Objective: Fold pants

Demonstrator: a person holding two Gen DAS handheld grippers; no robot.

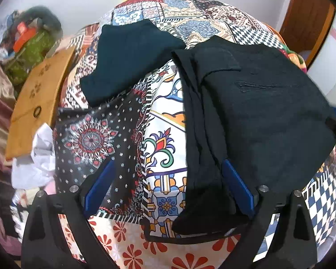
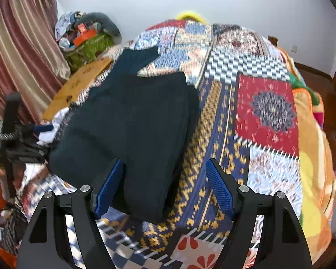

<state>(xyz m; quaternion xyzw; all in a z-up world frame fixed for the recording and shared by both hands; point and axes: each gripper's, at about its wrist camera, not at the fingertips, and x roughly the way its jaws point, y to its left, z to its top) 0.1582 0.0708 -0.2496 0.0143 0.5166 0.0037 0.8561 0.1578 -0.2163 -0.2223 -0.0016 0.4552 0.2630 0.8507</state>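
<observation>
Black pants (image 1: 253,112) lie partly folded on the patchwork bedspread (image 1: 159,148), a welt pocket facing up. A second dark folded garment (image 1: 130,60) lies further back on the left. My left gripper (image 1: 168,179) is open, with its blue right pad (image 1: 237,186) at the pants' near left edge and cloth between the jaws. In the right wrist view the pants (image 2: 134,130) lie as a folded dark stack. My right gripper (image 2: 164,183) is open over the stack's near right corner, holding nothing. The left gripper (image 2: 9,130) shows at the far left of that view.
A wooden board (image 1: 38,103) leans at the bed's left side, with white cloth (image 1: 35,161) below it. A pile of clothes and a green bag (image 2: 87,40) sit by the curtain (image 2: 18,51). An orange blanket (image 2: 313,148) covers the bed's right edge.
</observation>
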